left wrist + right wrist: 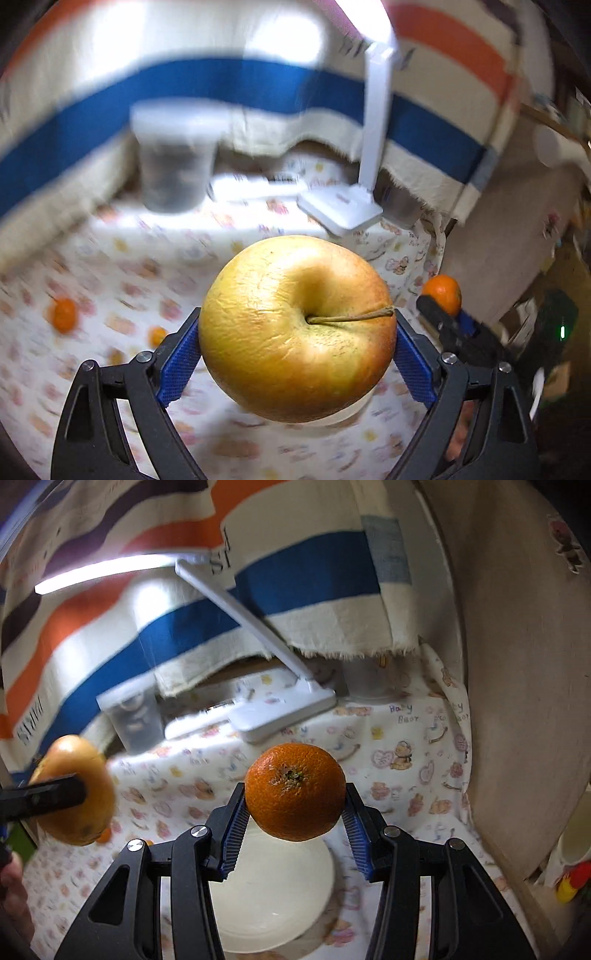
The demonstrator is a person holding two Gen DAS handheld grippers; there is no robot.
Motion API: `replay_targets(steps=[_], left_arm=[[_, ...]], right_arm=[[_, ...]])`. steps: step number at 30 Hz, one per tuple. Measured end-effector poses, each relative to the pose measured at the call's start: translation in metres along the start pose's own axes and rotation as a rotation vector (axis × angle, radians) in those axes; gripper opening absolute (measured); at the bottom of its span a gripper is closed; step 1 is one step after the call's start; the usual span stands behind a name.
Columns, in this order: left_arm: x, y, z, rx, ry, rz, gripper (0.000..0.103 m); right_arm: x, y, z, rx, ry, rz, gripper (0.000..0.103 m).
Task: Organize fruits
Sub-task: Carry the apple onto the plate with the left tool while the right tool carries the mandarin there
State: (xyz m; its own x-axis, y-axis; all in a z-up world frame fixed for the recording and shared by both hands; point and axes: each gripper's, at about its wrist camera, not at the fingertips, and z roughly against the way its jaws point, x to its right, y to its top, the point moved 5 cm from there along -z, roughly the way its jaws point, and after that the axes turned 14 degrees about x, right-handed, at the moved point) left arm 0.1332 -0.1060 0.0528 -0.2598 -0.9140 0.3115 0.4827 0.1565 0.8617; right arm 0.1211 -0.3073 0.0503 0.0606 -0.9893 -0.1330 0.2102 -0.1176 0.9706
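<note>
**A:** Where does the sorting stand?

**B:** Mid-way at best, I'd judge. The left gripper [297, 328] is closed on a yellow apple [295, 328], its blue pads pressed against both sides, with the fruit held in the air at the centre of the left view. The right gripper [295, 805] is clamped the same way on a mandarin [295, 790], lifted in the middle of its own view.

**A:** And where are they headed?

**B:** Probably the white plate [273, 897] on the patterned tablecloth [406, 775], directly below the mandarin in the lower centre of the right frame. It looks bare where it shows, so nothing seems to be placed yet.

**A:** Anything left on the table?

**B:** Yes. In the left view a small orange fruit [64, 314] lies at the left edge, and another [157, 335] sits just left of the gripper's finger. Both are blurred, but they look like more mandarins waiting to be gathered.

**A:** What else is about?

**B:** A white desk lamp [284, 712] and a clear container [133, 716] at the back, below a striped cloth [306, 572].
</note>
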Motion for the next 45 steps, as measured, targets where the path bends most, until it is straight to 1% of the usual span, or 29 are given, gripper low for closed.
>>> replay_targets(steps=[1, 3, 5, 6, 8, 11, 13, 15, 18, 20, 22, 25, 28, 31, 32, 39, 45], left_arm=[[0.0, -0.004, -0.011, -0.016, 0.003, 0.002, 0.092], [-0.001, -0.015, -0.029, -0.043, 0.042, -0.036, 0.092], [-0.002, -0.029, -0.049, -0.092, 0.073, -0.061, 0.092], [-0.004, -0.036, -0.058, -0.119, 0.076, -0.061, 0.092], [-0.005, -0.049, -0.071, -0.151, 0.07, -0.048, 0.092], [-0.002, -0.057, -0.081, -0.159, 0.057, -0.043, 0.092], [0.001, -0.057, -0.088, -0.157, 0.054, -0.051, 0.092], [0.004, -0.058, -0.095, -0.156, 0.066, -0.064, 0.092], [0.003, -0.06, -0.107, -0.172, 0.078, -0.062, 0.092], [0.002, -0.065, -0.115, -0.197, 0.094, -0.071, 0.092], [-0.001, -0.071, -0.124, -0.232, 0.128, -0.079, 0.092], [-0.005, -0.076, -0.135, -0.256, 0.141, -0.086, 0.092], [-0.008, -0.078, -0.139, -0.248, 0.152, -0.083, 0.092], [-0.01, -0.082, -0.142, -0.265, 0.143, -0.066, 0.092], [-0.01, -0.082, -0.141, -0.255, 0.138, -0.064, 0.092], [-0.009, -0.083, -0.137, -0.263, 0.125, -0.059, 0.092], [-0.011, -0.081, -0.137, -0.296, 0.094, -0.058, 0.093]], right_arm=[[0.002, -0.003, -0.004, -0.014, 0.006, 0.0, 0.051], [0.002, -0.011, -0.012, -0.059, 0.038, -0.006, 0.051], [0.003, -0.019, -0.016, -0.084, 0.07, -0.004, 0.051], [0.003, -0.023, -0.02, -0.099, 0.097, 0.001, 0.051], [0.005, -0.03, -0.027, -0.132, 0.095, 0.0, 0.051], [0.012, -0.037, -0.033, -0.17, 0.104, -0.034, 0.051], [0.012, -0.041, -0.037, -0.186, 0.111, -0.02, 0.051], [0.01, -0.047, -0.04, -0.202, 0.103, 0.013, 0.051], [0.005, -0.058, -0.047, -0.284, 0.129, 0.061, 0.051], [0.006, -0.063, -0.051, -0.306, 0.123, 0.056, 0.051], [0.007, -0.07, -0.056, -0.331, 0.127, 0.053, 0.051], [0.011, -0.081, -0.063, -0.37, 0.099, 0.065, 0.051], [0.013, -0.088, -0.067, -0.414, 0.068, 0.094, 0.051], [0.015, -0.086, -0.065, -0.411, 0.077, 0.079, 0.051], [0.014, -0.087, -0.065, -0.414, 0.08, 0.08, 0.051], [0.015, -0.094, -0.072, -0.432, 0.083, 0.084, 0.051], [0.015, -0.096, -0.073, -0.441, 0.106, 0.061, 0.051]])
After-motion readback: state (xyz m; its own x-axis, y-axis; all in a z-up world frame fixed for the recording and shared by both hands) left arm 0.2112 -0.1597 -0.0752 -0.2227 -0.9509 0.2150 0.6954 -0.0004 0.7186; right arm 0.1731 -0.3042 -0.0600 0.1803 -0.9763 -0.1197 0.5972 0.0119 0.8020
